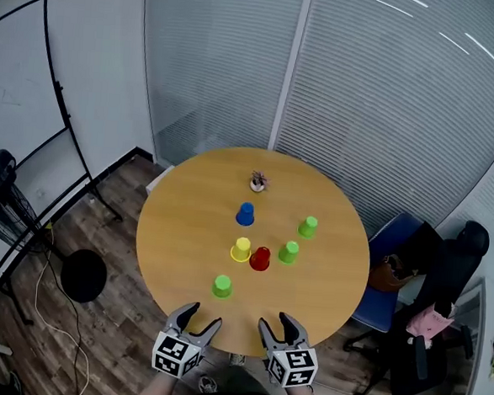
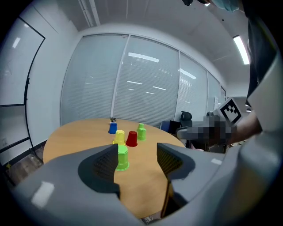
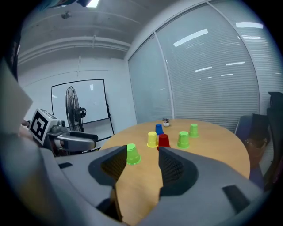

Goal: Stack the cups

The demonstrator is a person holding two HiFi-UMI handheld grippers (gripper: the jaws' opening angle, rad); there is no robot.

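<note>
Left gripper and right gripper, jaws apart, empty, at the table edge; the fan misses the left gripper view.

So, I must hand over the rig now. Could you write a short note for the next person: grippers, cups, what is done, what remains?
Left gripper: open, empty, at the near edge of the round table.
Right gripper: open, empty, beside it.
Cups: all upside down, each alone. The near green cup is closest to the grippers; yellow cup and red cup side by side mid-table; second green cup right of the red one; blue cup and third green cup farther back.
Done: nothing stacked.
Left: stack all six.
</note>
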